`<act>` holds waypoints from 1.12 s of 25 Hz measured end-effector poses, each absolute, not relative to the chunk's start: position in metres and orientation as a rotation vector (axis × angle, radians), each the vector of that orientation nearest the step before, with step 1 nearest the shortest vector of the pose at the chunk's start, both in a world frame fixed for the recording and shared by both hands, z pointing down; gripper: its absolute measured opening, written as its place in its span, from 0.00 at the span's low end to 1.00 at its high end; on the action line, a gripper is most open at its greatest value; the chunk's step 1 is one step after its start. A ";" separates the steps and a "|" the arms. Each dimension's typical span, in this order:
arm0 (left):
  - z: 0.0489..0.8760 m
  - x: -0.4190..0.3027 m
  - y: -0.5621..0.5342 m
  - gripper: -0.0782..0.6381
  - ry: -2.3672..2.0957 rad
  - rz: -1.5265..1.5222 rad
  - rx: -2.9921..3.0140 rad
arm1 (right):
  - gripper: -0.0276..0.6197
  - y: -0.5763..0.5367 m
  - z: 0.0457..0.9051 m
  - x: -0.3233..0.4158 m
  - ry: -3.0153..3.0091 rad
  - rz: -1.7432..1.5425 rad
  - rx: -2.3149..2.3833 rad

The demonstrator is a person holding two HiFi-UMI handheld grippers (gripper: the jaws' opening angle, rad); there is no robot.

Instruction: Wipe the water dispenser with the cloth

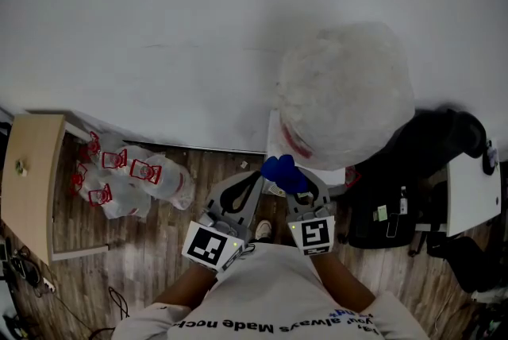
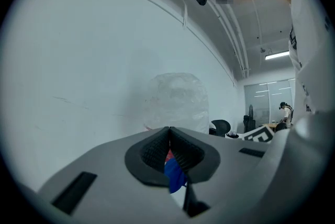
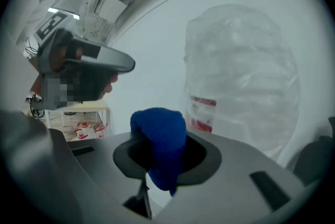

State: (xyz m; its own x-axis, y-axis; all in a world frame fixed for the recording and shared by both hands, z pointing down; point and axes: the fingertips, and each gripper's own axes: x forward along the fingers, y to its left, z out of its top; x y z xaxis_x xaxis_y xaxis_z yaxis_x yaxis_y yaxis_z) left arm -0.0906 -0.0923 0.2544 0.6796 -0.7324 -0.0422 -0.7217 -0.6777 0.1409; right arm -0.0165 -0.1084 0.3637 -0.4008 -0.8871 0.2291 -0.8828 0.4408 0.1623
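Between jaws of right gripper (image 3: 159, 157), blue cloth (image 3: 157, 129)

Left of the water dispenser (image 1: 345, 96), bare wooden floor (image 1: 210, 165) runs open along the white wall (image 1: 159, 28) as far as a pack of bottles (image 1: 131, 175). Right of the water dispenser a black chair (image 1: 444, 138) and a black bag (image 1: 379, 213) crowd close against it, closing that side.

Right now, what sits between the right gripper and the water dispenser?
Only the blue cloth clamped in the right gripper. Past it, nothing else shows before the plastic-wrapped water dispenser, per the right gripper view.
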 end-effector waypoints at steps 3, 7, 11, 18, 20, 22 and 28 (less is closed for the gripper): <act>0.253 -0.093 -0.094 0.14 -1.205 -0.150 2.776 | 0.19 -0.120 0.394 -0.020 -2.382 0.020 1.522; 0.254 -0.095 -0.097 0.14 -1.202 -0.145 2.769 | 0.19 -0.135 0.440 -0.024 -2.329 0.057 1.484; 0.256 -0.095 -0.096 0.14 -1.201 -0.144 2.764 | 0.19 -0.144 0.487 -0.027 -2.270 0.113 1.472; 0.259 -0.098 -0.097 0.14 -1.202 -0.132 2.755 | 0.18 -0.172 0.523 -0.022 -2.169 0.150 1.529; 0.261 -0.100 -0.097 0.14 -1.209 -0.128 2.750 | 0.18 -0.178 0.533 -0.023 -2.150 0.159 1.523; 0.263 -0.102 -0.097 0.14 -1.213 -0.122 2.744 | 0.18 -0.182 0.543 -0.025 -2.133 0.163 1.509; 0.267 -0.104 -0.098 0.14 -1.210 -0.105 2.740 | 0.18 -0.191 0.572 -0.026 -2.073 0.203 1.474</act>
